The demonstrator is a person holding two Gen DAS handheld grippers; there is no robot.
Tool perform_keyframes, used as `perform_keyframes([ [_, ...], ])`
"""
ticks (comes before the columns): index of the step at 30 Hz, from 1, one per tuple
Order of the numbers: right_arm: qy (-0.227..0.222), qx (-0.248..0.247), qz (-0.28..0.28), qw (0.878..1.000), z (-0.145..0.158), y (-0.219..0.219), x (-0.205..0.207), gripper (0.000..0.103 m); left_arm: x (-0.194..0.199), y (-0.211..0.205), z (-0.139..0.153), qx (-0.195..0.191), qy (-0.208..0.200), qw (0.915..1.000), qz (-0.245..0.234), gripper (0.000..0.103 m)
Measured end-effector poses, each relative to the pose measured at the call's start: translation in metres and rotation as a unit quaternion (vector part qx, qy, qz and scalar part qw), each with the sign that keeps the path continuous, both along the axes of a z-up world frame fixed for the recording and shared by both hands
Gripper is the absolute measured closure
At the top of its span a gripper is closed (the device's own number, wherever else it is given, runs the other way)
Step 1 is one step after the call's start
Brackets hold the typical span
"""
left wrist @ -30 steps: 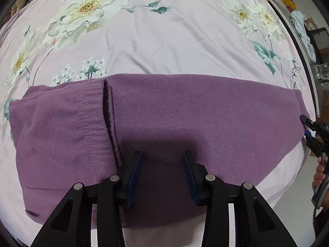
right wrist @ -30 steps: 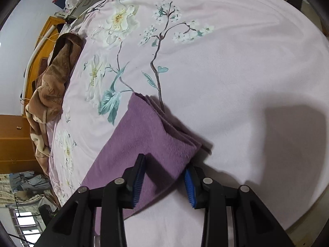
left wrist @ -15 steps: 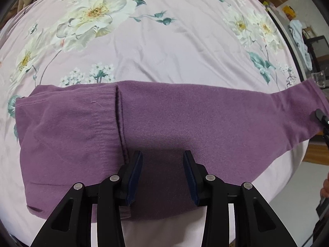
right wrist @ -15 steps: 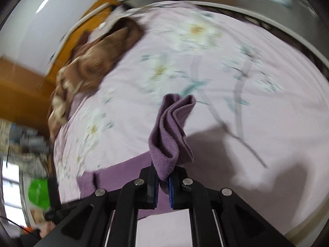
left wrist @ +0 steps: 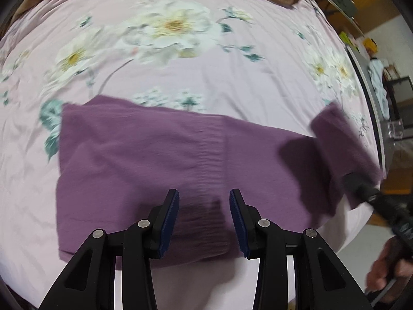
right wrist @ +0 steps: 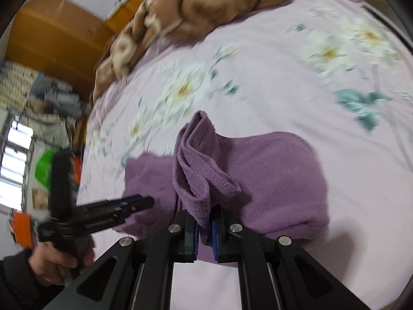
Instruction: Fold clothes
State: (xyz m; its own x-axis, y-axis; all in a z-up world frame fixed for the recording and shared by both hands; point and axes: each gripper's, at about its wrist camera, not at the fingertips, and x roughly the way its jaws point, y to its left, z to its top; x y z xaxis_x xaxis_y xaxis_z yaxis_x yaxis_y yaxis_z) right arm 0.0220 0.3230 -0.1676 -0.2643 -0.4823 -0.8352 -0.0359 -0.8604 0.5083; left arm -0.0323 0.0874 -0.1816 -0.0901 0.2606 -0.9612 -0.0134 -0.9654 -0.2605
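A purple fleece garment lies flat on a floral pink bedsheet, near the sheet's front edge, as the left gripper hovers over it with jaws wide apart and empty, while the right gripper pinches a raised fold of the cloth.

Brown blanket bunched on floral bedsheet.
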Motion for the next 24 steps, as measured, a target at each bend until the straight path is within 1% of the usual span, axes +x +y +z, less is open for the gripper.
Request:
perform_keyframes([
  [1, -0.009, 0.000, 0.009, 1.000, -0.009, -0.011, -0.001, 0.089, 0.001, -0.006, -0.002, 0.000, -0.002, 1.0000, 0.005, 0.061],
  [2, -0.031, -0.002, 0.021, 0.999, -0.023, -0.024, -0.002, 0.087, 0.003, -0.011, -0.004, 0.001, -0.004, 0.9999, 0.011, 0.061],
  [3, -0.050, -0.001, 0.029, 0.998, -0.034, -0.032, 0.000, 0.081, 0.004, -0.017, -0.005, 0.001, -0.006, 0.9998, 0.016, 0.061],
  [6, -0.064, 0.005, 0.045, 0.997, -0.041, -0.048, 0.009, 0.076, 0.008, -0.026, -0.009, 0.009, -0.010, 0.9996, 0.024, 0.061],
  [8, -0.061, -0.012, 0.046, 0.997, -0.034, -0.048, 0.018, 0.073, 0.008, -0.025, -0.010, 0.016, -0.012, 0.9995, 0.023, 0.061],
  [10, -0.062, -0.023, 0.044, 0.997, -0.025, -0.042, 0.029, 0.072, 0.007, -0.020, -0.010, 0.026, -0.014, 0.9994, 0.019, 0.061],
  [12, -0.059, -0.021, 0.040, 0.997, -0.016, -0.032, 0.037, 0.072, 0.005, -0.011, -0.009, 0.040, -0.018, 0.9990, 0.009, 0.061],
  [14, -0.052, -0.012, 0.024, 0.998, -0.007, -0.017, 0.041, 0.072, 0.003, 0.001, -0.010, 0.054, -0.023, 0.9982, -0.001, 0.061],
  [17, -0.040, 0.004, -0.017, 0.999, 0.003, 0.011, 0.047, 0.072, -0.001, 0.022, -0.016, 0.072, -0.036, 0.9966, -0.019, 0.057],
  [21, -0.035, 0.023, -0.069, 0.997, 0.004, 0.044, 0.056, 0.072, -0.006, 0.042, -0.035, 0.087, -0.063, 0.9938, -0.027, 0.057],
  [24, -0.039, 0.055, -0.073, 0.995, 0.000, 0.054, 0.065, 0.071, -0.006, 0.051, -0.049, 0.091, -0.084, 0.9919, -0.025, 0.058],
])
